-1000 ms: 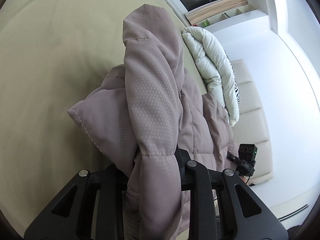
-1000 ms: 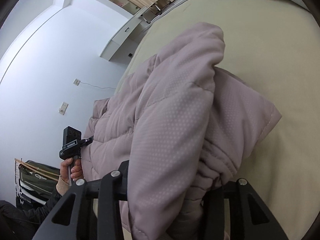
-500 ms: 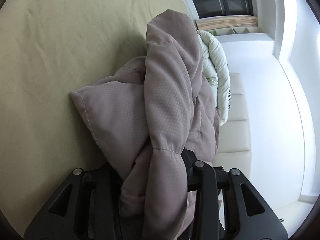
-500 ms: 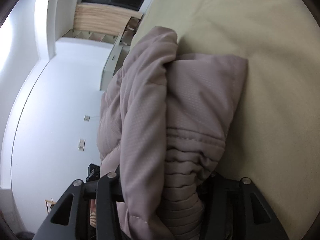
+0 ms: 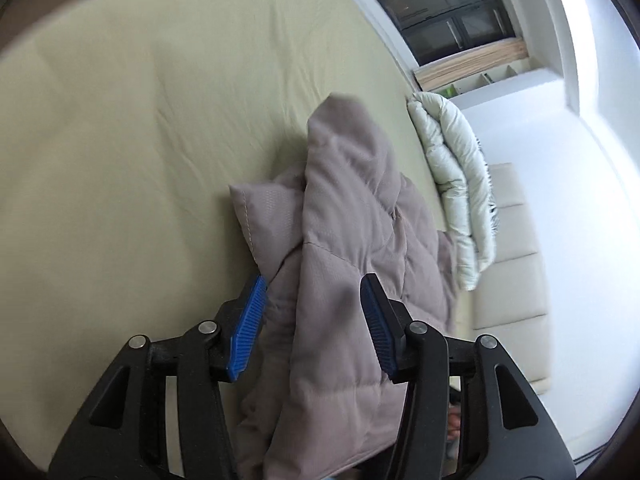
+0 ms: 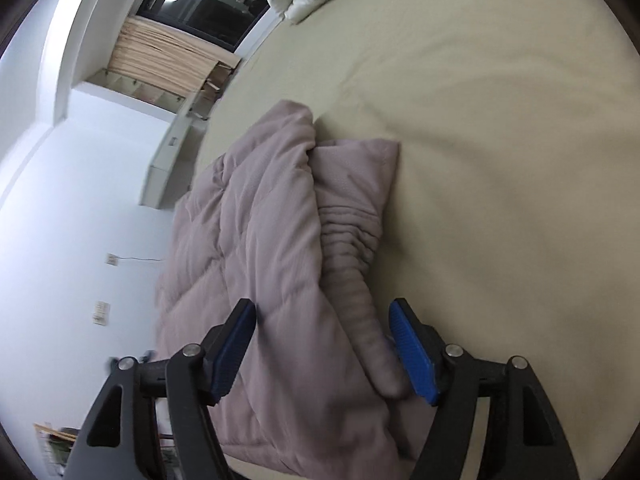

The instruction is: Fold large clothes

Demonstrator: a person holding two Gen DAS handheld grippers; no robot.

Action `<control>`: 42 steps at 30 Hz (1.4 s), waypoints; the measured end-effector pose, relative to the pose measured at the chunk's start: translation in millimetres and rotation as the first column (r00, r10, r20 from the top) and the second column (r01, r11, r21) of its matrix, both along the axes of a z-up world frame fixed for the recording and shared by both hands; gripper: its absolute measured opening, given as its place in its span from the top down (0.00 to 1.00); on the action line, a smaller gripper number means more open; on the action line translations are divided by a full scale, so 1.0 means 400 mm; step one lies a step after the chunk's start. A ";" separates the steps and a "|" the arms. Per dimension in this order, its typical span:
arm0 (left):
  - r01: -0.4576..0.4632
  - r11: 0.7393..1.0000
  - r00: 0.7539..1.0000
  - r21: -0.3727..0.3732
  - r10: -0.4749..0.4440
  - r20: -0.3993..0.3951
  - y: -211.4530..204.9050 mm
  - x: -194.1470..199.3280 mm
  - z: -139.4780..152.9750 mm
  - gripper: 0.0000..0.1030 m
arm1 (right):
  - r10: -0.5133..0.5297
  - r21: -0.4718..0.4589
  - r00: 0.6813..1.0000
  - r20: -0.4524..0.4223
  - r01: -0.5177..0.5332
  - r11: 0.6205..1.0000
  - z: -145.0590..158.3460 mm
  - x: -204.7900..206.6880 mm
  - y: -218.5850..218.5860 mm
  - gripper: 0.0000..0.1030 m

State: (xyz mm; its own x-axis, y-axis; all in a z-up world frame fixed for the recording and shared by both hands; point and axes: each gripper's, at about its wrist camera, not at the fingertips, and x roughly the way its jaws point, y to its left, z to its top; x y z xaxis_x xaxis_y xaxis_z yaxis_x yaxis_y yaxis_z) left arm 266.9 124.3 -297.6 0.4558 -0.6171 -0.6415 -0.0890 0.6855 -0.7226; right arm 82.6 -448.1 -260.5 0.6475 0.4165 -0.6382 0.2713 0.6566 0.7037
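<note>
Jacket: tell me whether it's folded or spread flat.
Folded, loosely. The jacket lies doubled in puffy layers on the bed, one flap over the cuffed sleeve.

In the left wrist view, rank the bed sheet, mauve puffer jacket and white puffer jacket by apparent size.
1. Bed sheet
2. Mauve puffer jacket, though it lies nearest the camera
3. White puffer jacket, farther off, so its true size is unsure

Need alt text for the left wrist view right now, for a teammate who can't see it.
The left claw is open, its blue pads either side of a folded mauve puffer jacket lying on a beige bed. A white duvet is bundled beyond it.
</note>
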 end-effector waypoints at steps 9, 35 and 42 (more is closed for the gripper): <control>-0.243 0.837 0.859 0.490 -0.049 0.510 -0.143 -0.310 0.356 0.15 | -0.015 -0.443 0.987 0.159 0.085 0.892 0.251 -0.100 0.131 0.14; -0.241 0.671 0.927 0.701 -0.054 0.371 -0.544 -0.483 0.550 0.00 | 0.035 -0.697 0.984 0.172 0.096 0.711 0.564 -0.190 0.447 0.00; -0.116 0.653 0.959 0.749 -0.122 0.255 -0.617 -0.497 0.434 0.00 | 0.031 -0.694 0.998 0.057 0.017 0.720 0.501 -0.205 0.474 0.00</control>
